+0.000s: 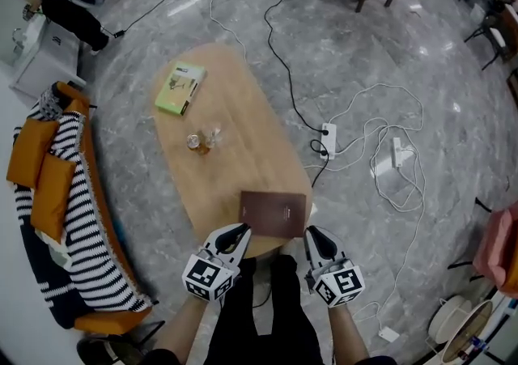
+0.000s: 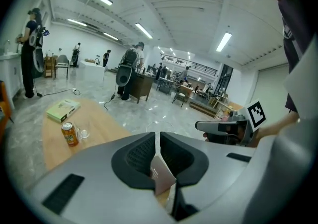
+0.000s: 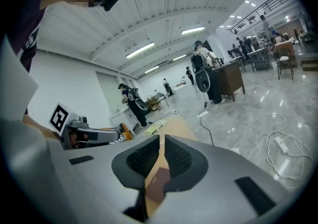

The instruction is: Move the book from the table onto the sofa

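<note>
Brown book (image 1: pixel 273 214) lies flat at the near end of table (image 1: pixel 243 145), btwn the two tongs. L tongs (image 1: pixel 239 231) clenched, empty, tip at book's near-left corner. R tongs (image 1: pixel 312 232) clenched, empty, beside near-right corner. Sofa (image 1: pixel 105 323) well left of L tongs.

The left hand-held gripper (image 1: pixel 240 231) and right hand-held gripper (image 1: pixel 311 233) point forward-down, jaws together.

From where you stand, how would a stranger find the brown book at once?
Start at the oval wooden table beside the orange sofa. The brown book lies at its near end. It is dark, unlike the pale green book at the far end.
</note>
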The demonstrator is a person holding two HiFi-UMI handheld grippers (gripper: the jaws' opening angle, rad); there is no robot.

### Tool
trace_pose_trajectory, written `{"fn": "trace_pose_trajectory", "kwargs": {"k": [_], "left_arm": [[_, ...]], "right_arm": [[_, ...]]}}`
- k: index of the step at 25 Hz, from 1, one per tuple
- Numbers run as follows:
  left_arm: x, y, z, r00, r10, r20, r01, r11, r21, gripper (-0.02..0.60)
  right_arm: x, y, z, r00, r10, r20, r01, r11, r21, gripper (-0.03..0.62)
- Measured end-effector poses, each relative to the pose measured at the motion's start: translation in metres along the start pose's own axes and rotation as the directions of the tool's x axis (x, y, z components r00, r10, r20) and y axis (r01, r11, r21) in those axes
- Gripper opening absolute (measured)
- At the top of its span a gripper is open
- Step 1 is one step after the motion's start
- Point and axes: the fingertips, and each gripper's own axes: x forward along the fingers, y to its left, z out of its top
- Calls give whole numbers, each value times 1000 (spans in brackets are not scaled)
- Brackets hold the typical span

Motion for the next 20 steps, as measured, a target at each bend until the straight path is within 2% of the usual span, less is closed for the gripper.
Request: {"fn": "trace_pose_trajectory", "kwargs": {"k": [8, 20], "left_arm": [[29, 48, -59, 998, 42, -52, -45, 998, -54, 26], [75, 98, -142, 990, 46, -130, -59, 993, -104, 26]], "right_arm": [[28, -39, -65, 996, -34, -83, 41, 996, 83, 62], [67, -81, -141, 984, -50, -171, 69, 992, 106, 65]]}}
